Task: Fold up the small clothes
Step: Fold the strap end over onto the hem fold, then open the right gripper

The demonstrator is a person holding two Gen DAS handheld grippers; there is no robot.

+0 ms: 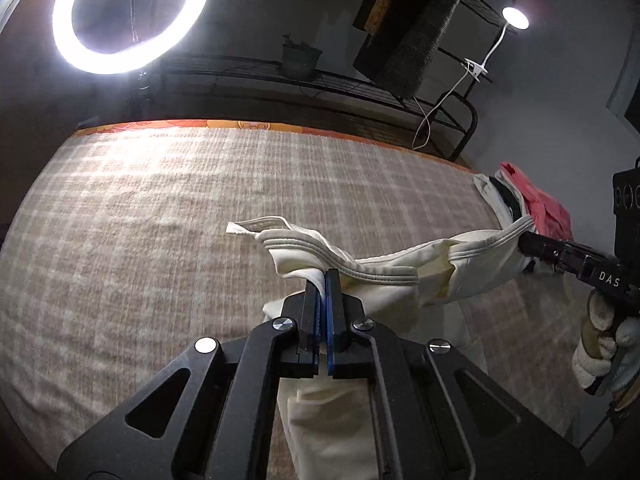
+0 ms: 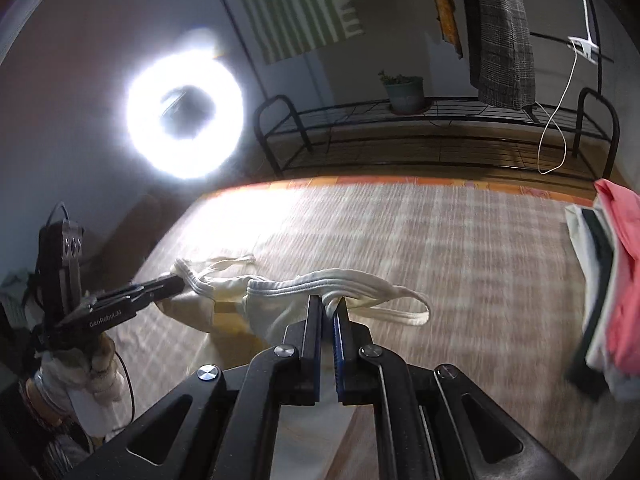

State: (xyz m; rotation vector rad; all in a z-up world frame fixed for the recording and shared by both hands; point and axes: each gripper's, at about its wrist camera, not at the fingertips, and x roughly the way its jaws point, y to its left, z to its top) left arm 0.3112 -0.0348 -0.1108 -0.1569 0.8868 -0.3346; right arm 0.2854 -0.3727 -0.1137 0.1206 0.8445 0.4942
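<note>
A cream-white pair of small trousers (image 1: 404, 276) with a stitched waistband hangs stretched between both grippers above the checked bed cover (image 1: 160, 208). My left gripper (image 1: 323, 276) is shut on one end of the waistband; it also shows in the right wrist view (image 2: 176, 282). My right gripper (image 2: 329, 304) is shut on the other end of the waistband (image 2: 320, 282); it shows in the left wrist view (image 1: 524, 240). The trouser legs hang down below the left gripper (image 1: 332, 412). A drawstring loop (image 2: 404, 314) dangles at the right.
A stack of folded clothes, pink on top (image 2: 618, 280), lies at the right edge of the bed (image 1: 536, 200). A bright ring light (image 1: 128, 16) stands beyond the bed's far left. A black metal rack (image 2: 440, 120) with a potted plant (image 2: 404, 94) stands behind.
</note>
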